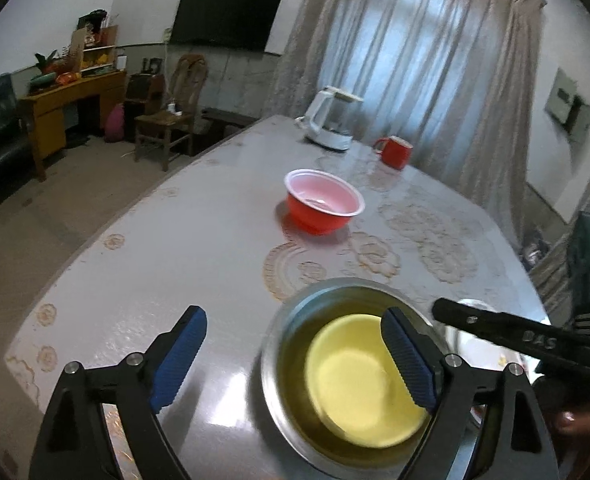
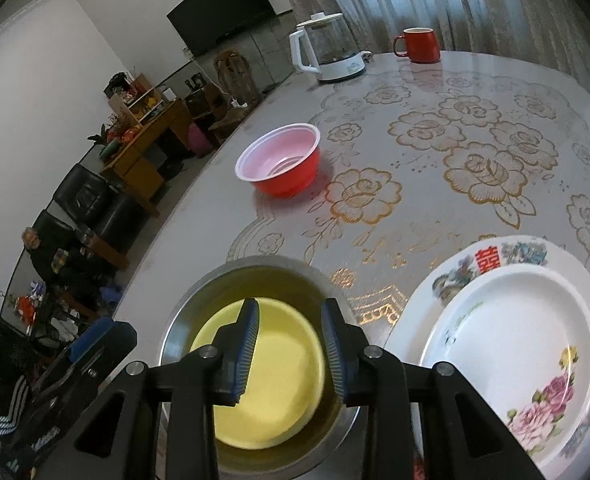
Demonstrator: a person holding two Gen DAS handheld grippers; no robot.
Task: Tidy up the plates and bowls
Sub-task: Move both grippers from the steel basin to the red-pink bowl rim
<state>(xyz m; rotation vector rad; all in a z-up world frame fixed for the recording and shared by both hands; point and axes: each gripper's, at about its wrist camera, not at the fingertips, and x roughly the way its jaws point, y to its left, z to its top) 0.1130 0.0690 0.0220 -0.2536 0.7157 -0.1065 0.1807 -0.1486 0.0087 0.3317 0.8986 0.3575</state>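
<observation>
Nesting the red plastic bowl (image 2: 279, 160), seen at eleven o'clock of the steel bowl (image 1: 279, 360) with its yellow dish (image 2: 263, 376), is best done by a rim grip with the wide, empty left gripper (image 1: 295, 364), while the narrow, empty right gripper (image 2: 291, 352) is kept clear.

Yellow bowl (image 2: 263, 372) inside steel bowl (image 2: 183, 320); red bowl (image 2: 283, 160), pink inside; white plate (image 2: 515, 344) with flowers; gold roses on counter (image 2: 475, 120).
</observation>
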